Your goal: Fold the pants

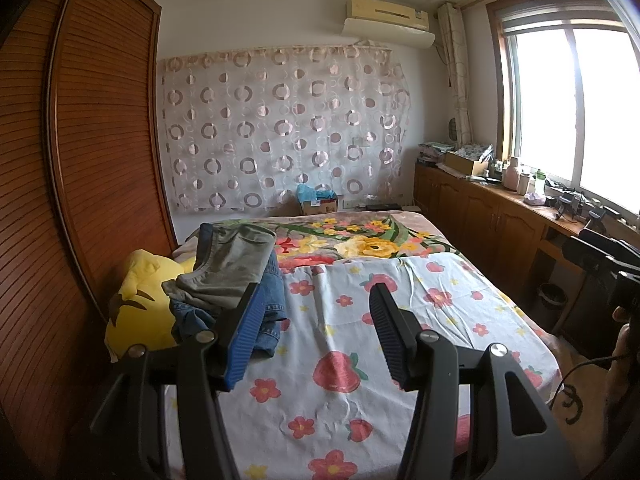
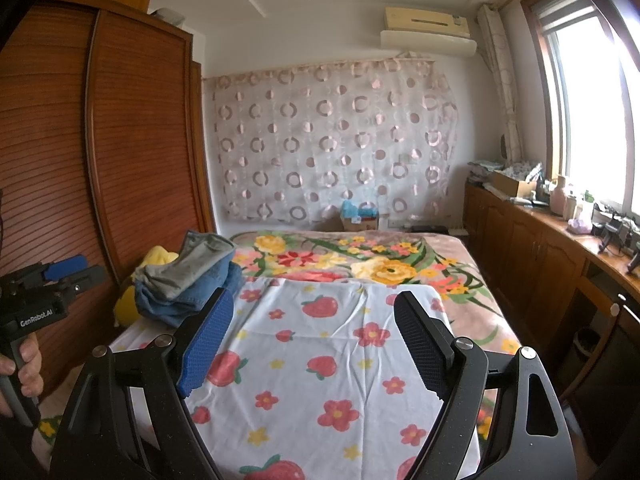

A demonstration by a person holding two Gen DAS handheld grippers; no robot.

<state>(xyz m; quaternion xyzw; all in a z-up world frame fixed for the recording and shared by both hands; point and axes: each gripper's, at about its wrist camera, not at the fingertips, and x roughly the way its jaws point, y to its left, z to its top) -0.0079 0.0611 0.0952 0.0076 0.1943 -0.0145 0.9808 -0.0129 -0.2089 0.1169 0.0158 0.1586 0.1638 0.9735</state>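
Above the bare sheet (image 2: pixel 320 360), both claws (image 1: pixel 316 336) (image 2: pixel 316 340) gape empty; pants (image 2: pixel 192 276) piled at its left edge.

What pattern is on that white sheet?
Red strawberries and flowers on the sheet, clearest in the right wrist view.

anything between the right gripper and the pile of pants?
Nothing but bare strawberry-print sheet. In the right wrist view the right gripper, jaws open and empty, hangs over it; the pile of pants lies ahead to the left by the yellow plush.
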